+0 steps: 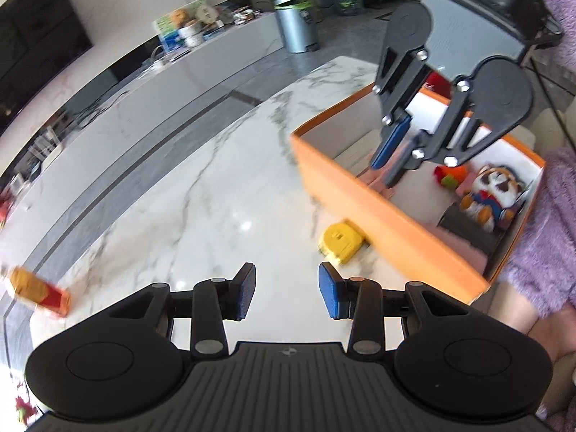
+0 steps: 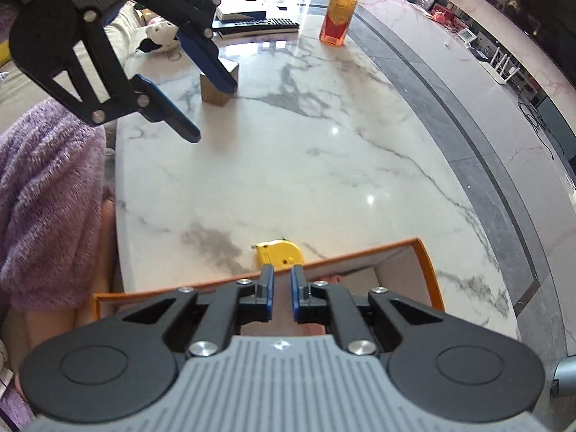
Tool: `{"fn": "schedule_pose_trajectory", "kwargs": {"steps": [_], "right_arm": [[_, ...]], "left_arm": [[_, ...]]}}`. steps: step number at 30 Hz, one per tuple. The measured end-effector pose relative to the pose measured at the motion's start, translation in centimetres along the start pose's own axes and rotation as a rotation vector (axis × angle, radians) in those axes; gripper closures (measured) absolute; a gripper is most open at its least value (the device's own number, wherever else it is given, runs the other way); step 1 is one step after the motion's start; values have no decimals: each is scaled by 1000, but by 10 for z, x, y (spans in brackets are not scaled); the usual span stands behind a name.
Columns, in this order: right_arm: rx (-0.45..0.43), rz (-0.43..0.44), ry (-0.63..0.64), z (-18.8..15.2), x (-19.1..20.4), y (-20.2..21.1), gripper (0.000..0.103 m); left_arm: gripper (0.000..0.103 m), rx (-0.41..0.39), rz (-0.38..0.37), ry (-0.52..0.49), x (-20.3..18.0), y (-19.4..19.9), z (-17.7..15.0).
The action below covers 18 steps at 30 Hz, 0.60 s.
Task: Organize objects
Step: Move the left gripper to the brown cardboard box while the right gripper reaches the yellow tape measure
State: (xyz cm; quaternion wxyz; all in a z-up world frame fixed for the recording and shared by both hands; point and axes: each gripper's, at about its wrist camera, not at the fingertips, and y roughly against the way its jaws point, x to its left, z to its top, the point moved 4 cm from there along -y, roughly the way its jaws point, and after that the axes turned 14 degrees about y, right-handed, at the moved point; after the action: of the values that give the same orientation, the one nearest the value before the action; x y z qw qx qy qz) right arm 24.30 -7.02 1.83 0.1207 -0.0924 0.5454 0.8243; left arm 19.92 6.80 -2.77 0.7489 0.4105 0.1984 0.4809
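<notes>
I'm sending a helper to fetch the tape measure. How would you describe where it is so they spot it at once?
Start at the white marble table and find the orange box on it. The tape measure lies on the marble right against the box's outer wall. It is small, flat and yellow, unlike the tall amber bottle and the brown cardboard box farther off.

Fuzzy lilac sleeve [image 2: 46, 194], black linkage grippers, blue pads [image 1: 333, 295], silver screws, seemingly ribbed grey housing
</notes>
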Motion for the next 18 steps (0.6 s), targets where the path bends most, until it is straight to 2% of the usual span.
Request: {"fn": "schedule_pose_trajectory", "kwargs": {"steps": [2, 6, 8, 10, 13, 16, 18], "right_arm": [[34, 10, 34, 16, 5, -11, 74], [114, 47, 91, 37, 12, -42, 71], [158, 57, 116, 42, 14, -61, 64], [205, 61, 137, 45, 12, -78, 61], [273, 81, 159, 47, 5, -99, 55], [331, 87, 176, 47, -2, -120, 50], [364, 96, 191, 46, -7, -134, 49]], "left_arm": [[53, 9, 28, 25, 17, 4, -14], [47, 38, 79, 78, 51, 6, -43], [44, 59, 110, 117, 70, 1, -57], [35, 72, 137, 150, 87, -6, -70], [31, 91, 172, 204, 110, -19, -84], [30, 124, 203, 344, 139, -34, -91], [30, 132, 190, 484, 159, -42, -93]]}}
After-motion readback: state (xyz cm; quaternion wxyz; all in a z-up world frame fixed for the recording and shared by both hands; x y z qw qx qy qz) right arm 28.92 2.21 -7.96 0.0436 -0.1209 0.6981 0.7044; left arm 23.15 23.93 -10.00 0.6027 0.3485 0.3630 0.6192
